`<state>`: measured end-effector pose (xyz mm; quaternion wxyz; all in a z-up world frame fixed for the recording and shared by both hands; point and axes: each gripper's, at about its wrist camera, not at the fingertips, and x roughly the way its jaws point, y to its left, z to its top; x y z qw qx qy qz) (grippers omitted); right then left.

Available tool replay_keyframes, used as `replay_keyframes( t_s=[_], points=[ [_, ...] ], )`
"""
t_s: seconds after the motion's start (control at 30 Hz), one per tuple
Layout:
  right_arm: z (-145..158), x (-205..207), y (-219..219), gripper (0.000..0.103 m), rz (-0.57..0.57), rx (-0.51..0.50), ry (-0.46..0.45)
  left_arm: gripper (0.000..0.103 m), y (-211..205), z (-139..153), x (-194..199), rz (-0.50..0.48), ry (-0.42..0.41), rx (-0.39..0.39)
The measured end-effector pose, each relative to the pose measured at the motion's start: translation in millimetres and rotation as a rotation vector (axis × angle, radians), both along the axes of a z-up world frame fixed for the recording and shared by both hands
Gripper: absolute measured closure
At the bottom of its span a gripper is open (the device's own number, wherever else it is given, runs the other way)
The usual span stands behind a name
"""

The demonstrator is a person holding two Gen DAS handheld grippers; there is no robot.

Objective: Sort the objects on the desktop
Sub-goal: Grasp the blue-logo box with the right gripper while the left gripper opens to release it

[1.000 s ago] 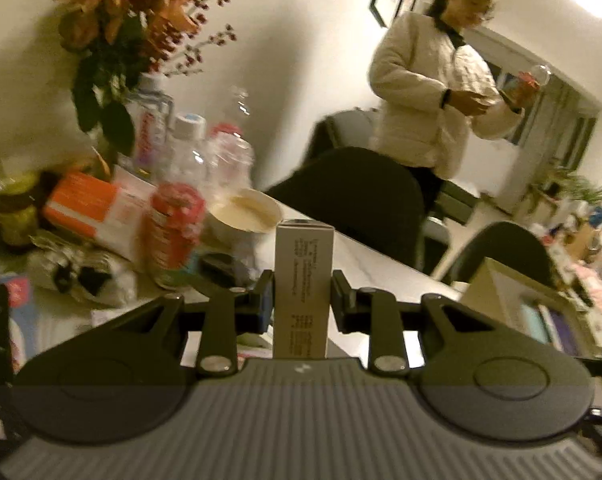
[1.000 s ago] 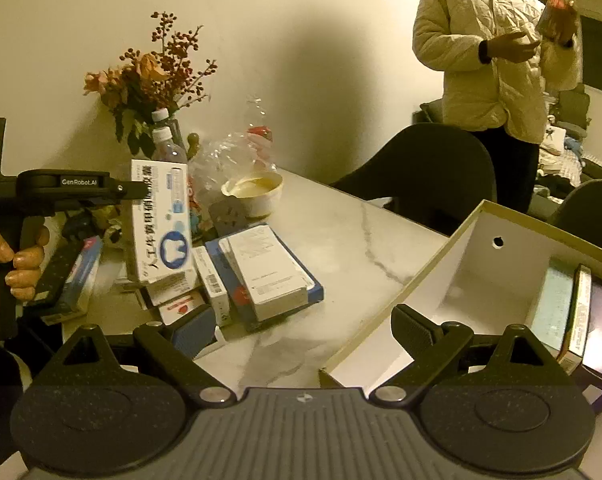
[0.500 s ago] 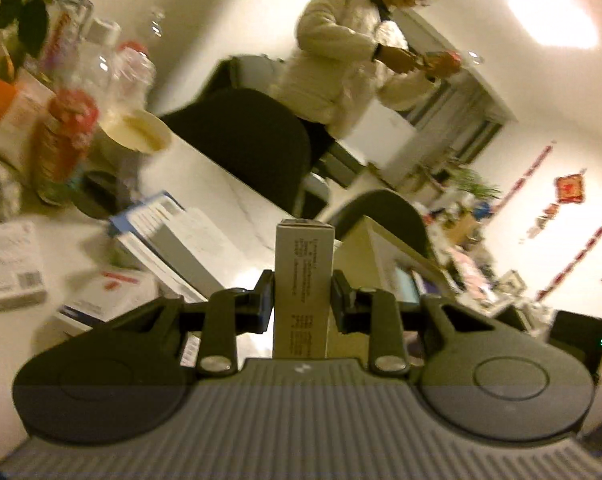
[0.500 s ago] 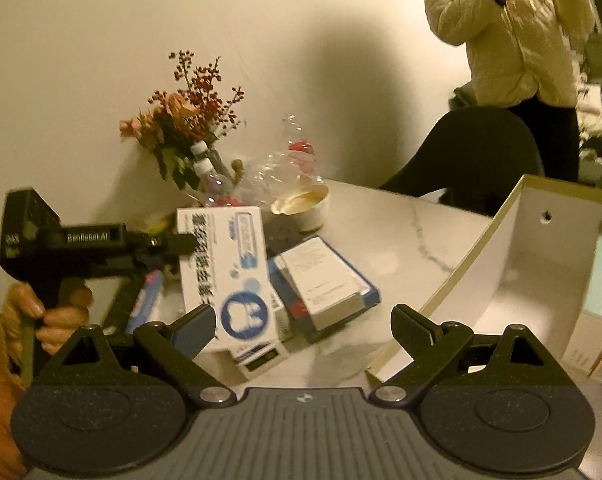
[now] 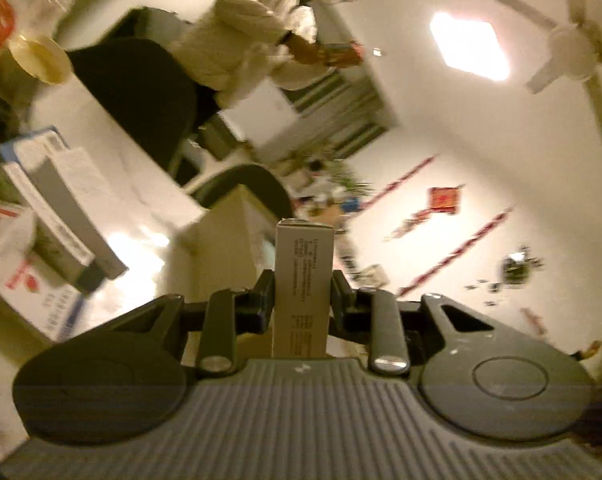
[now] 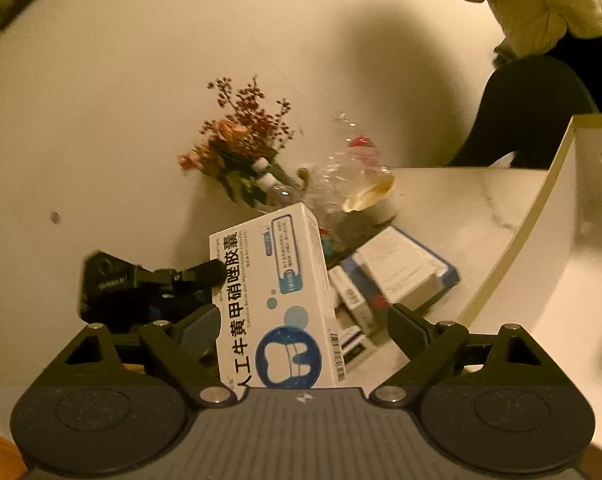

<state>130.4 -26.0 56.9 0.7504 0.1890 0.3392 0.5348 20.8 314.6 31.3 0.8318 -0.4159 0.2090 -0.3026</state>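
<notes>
While left gripper [image 5: 301, 300] stays clamped on medicine box [image 6: 273, 300], I centre box at frame middle between closing right gripper [image 6: 301, 332] jaws; pads not yet touching.

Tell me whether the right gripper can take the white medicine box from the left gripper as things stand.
Probably yes: the medicine box already stands between the right gripper's closing jaws, pads not yet touching. The left gripper clamps its far edge, clear of them.

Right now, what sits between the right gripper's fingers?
The white medicine box, held by the left gripper, as the right gripper's jaws close; right wrist view.
</notes>
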Motion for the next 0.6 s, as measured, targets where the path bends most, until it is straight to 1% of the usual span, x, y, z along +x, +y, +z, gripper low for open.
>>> replay_keyframes(
  t_s=[0.23,0.33,0.4,0.47,0.5,0.53,0.6],
  points=[
    [-5,8,-11,0.020,0.060,0.138,0.103,0.076,-4,-11,1,-0.077,-0.012,-0.145],
    [-7,10,-13,0.025,0.092,0.183,0.141,0.076,-8,-14,2,-0.102,-0.020,-0.184],
    [-9,11,-13,0.030,0.106,0.200,0.162,0.076,-11,-15,3,-0.108,-0.026,-0.196],
    [-11,11,-14,0.043,0.116,0.207,0.184,0.076,-13,-16,5,-0.103,-0.024,-0.196],
    [-12,12,-14,0.046,0.122,0.216,0.196,0.076,-13,-18,7,-0.100,-0.021,-0.203],
    [-14,12,-15,0.053,0.127,0.228,0.210,0.076,-13,-20,8,-0.097,-0.017,-0.213],
    [-15,13,-17,0.058,0.129,0.239,0.229,0.076,-12,-23,10,-0.083,-0.013,-0.217]
  ],
)
